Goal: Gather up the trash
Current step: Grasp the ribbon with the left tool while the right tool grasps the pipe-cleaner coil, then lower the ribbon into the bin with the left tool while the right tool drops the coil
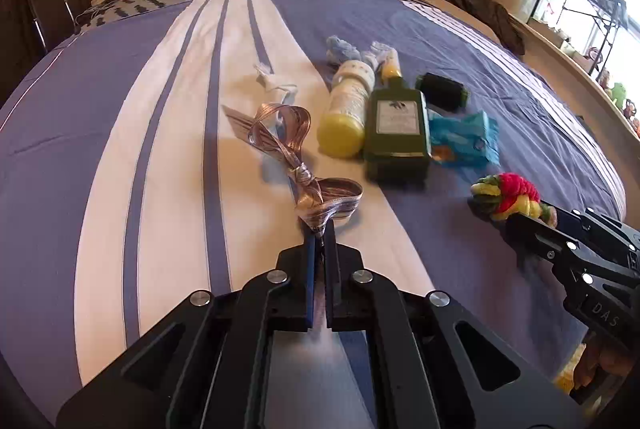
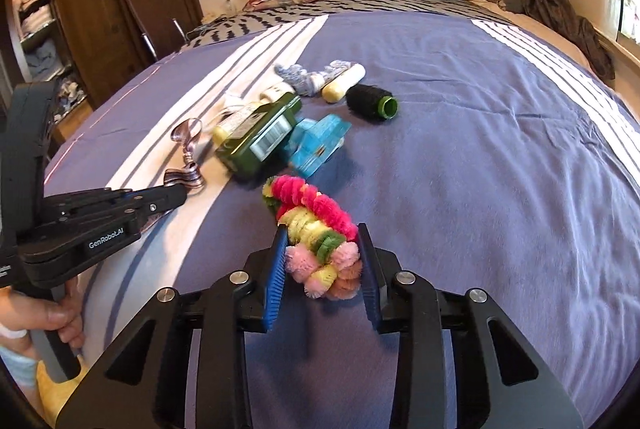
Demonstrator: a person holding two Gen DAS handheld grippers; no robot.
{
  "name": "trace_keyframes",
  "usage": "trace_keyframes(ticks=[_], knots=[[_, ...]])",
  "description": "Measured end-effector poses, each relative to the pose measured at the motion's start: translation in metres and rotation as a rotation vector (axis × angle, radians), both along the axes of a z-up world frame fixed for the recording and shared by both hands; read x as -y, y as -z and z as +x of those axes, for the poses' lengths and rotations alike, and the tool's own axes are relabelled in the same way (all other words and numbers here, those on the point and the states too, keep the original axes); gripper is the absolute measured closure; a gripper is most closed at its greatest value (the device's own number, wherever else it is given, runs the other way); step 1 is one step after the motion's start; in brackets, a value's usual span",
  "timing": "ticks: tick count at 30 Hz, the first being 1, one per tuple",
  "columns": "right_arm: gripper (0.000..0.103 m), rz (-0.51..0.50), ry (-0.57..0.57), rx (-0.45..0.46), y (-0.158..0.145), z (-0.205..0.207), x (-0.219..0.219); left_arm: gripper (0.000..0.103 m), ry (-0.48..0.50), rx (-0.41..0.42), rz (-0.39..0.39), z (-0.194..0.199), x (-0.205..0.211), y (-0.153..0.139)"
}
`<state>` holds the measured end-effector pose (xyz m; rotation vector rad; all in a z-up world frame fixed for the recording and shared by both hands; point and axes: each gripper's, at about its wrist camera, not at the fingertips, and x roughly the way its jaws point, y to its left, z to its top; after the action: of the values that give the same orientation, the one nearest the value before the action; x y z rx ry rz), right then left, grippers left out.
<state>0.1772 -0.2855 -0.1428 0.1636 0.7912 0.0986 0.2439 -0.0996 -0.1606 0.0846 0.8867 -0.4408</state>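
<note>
Silvery ribbon lay lengthwise on the striped bedspread, running straight away from the left gripper, whose jaws were pinched tight on its near end. To the right, the right gripper held narrow jaws pressed against a fuzzy multicoloured pipe-cleaner bundle, which stretched away ahead of it.

Glossy metallic ribbon, fuzzy chenille toy, matt cotton bedspread
</note>
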Motion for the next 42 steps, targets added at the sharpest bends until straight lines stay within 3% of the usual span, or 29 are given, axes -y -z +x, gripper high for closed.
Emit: trace_keyframes(ticks=[10,20,25,33,42], knots=[[0.069,0.011,-0.040,0.047,-0.022,-0.051,-0.023,0.103,0.022,0.011,-0.045,-0.064,-0.029,-0.015],[0.069,0.017,-0.031,0.117,-0.055,-0.124,-0.039,0.103,0.050,0.092,-0.083,-0.153,-0.052,-0.053],[0.069,0.018,-0.026,0.123,-0.058,-0.162,-0.042,0.103,0.065,0.118,-0.096,-0.198,-0.059,-0.062],[0.069,0.009,-0.055,0.062,-0.033,-0.204,-0.051,0.103,0.082,0.051,-0.089,-0.246,-0.065,-0.030],[0.069,0.004,-0.093,-0.094,0.022,-0.209,-0.069,0.103,0.119,-0.135,-0.063,-0.262,-0.057,0.035]])
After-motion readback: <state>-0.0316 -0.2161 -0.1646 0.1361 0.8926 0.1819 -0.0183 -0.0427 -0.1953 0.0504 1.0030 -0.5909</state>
